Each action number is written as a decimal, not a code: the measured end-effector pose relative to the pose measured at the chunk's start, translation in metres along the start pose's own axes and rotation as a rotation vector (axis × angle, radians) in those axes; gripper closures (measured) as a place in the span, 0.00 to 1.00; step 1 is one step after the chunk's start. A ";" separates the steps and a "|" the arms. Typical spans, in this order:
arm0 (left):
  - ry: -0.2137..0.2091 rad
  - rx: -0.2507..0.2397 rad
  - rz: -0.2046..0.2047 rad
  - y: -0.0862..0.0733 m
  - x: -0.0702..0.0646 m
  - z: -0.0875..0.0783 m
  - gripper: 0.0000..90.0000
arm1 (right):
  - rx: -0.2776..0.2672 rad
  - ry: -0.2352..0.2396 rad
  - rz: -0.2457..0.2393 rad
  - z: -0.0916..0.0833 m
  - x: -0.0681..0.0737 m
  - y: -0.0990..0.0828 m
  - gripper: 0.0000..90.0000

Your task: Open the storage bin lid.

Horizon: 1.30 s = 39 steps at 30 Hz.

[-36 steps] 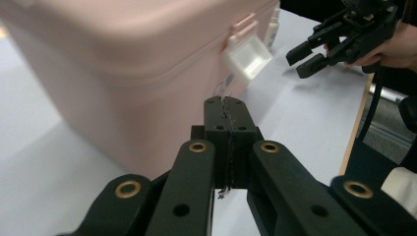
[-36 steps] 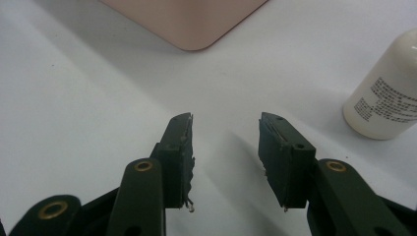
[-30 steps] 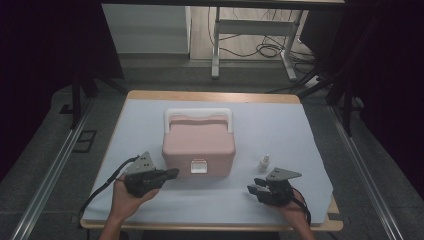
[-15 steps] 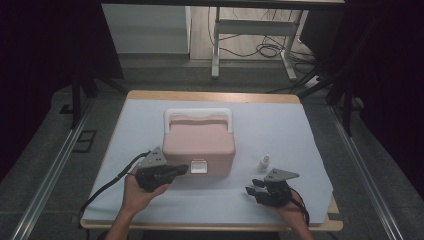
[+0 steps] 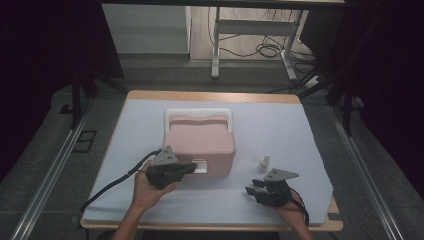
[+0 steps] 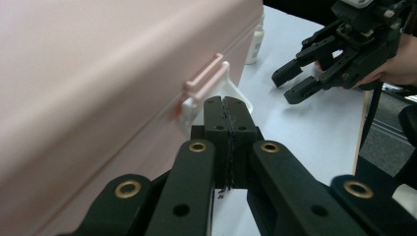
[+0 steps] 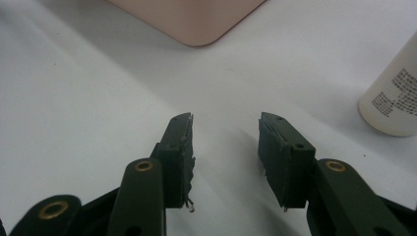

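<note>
- The pink box (image 5: 200,142) stood mid-counter, on the white sheet (image 5: 280,130), its white handle (image 5: 198,113) at the far side.
- The left claw (image 5: 191,167) was clenched on nothing, its tips just beside the box's front latch (image 6: 209,83); I cannot tell whether they touched it.
- The right claw (image 5: 252,186) sat released and empty, near the small white bottle (image 5: 263,162), well apart from the box.

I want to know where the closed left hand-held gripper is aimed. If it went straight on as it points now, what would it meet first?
Most likely the white latch on the pink box; the left hand-held gripper is shut, close before it.
</note>
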<state>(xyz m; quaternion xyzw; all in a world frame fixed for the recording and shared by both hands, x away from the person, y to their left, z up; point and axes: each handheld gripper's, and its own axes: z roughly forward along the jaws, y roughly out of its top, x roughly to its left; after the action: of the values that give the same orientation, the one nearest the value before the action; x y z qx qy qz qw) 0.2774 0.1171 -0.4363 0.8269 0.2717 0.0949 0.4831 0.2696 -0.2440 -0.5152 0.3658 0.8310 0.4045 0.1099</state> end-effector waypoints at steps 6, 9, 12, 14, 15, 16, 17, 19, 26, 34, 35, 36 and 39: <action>0.017 0.006 0.022 0.002 -0.003 0.007 1.00 | 0.004 0.002 -0.003 0.001 0.001 0.001 0.63; 0.021 0.018 0.029 0.002 -0.004 0.011 1.00 | 0.005 0.002 -0.002 0.001 0.001 0.000 0.63; 0.021 0.011 0.025 0.001 -0.004 0.013 1.00 | 0.007 0.004 -0.001 0.001 0.001 0.000 0.63; 0.018 0.011 0.024 0.001 -0.004 0.013 1.00 | 0.005 0.004 -0.004 0.001 0.002 0.000 0.63; 0.018 0.012 0.024 0.001 -0.004 0.013 1.00 | 0.006 0.005 -0.002 0.001 0.002 0.001 0.63; 0.019 0.012 0.025 0.001 -0.004 0.013 1.00 | 0.006 0.005 -0.003 0.002 0.002 0.001 0.63; 0.019 0.013 0.026 0.001 -0.004 0.013 1.00 | 0.007 0.004 -0.003 0.002 0.002 0.000 0.63; 0.020 0.013 0.026 0.001 -0.004 0.013 1.00 | 0.007 0.003 -0.001 0.002 0.002 0.000 0.63; 0.003 -0.014 0.030 0.009 -0.002 0.000 0.98 | 0.008 0.002 -0.002 0.002 0.002 0.000 0.63; -0.007 -0.046 0.034 0.038 0.011 -0.031 0.88 | 0.006 0.003 -0.007 0.002 0.003 0.001 0.63; -0.005 -0.046 0.036 0.042 0.013 -0.033 0.87 | 0.007 0.003 -0.008 0.002 0.003 0.001 0.63; -0.007 -0.040 0.038 0.045 0.015 -0.035 0.85 | 0.007 0.004 -0.008 0.002 0.003 0.001 0.63; -0.011 -0.021 0.035 0.055 0.025 -0.037 0.79 | 0.008 0.004 -0.007 0.002 0.003 0.001 0.63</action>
<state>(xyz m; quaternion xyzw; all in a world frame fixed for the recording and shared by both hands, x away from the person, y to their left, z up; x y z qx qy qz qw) 0.3024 0.1373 -0.3732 0.8270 0.2537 0.1018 0.4914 0.2686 -0.2404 -0.5151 0.3624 0.8340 0.4017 0.1081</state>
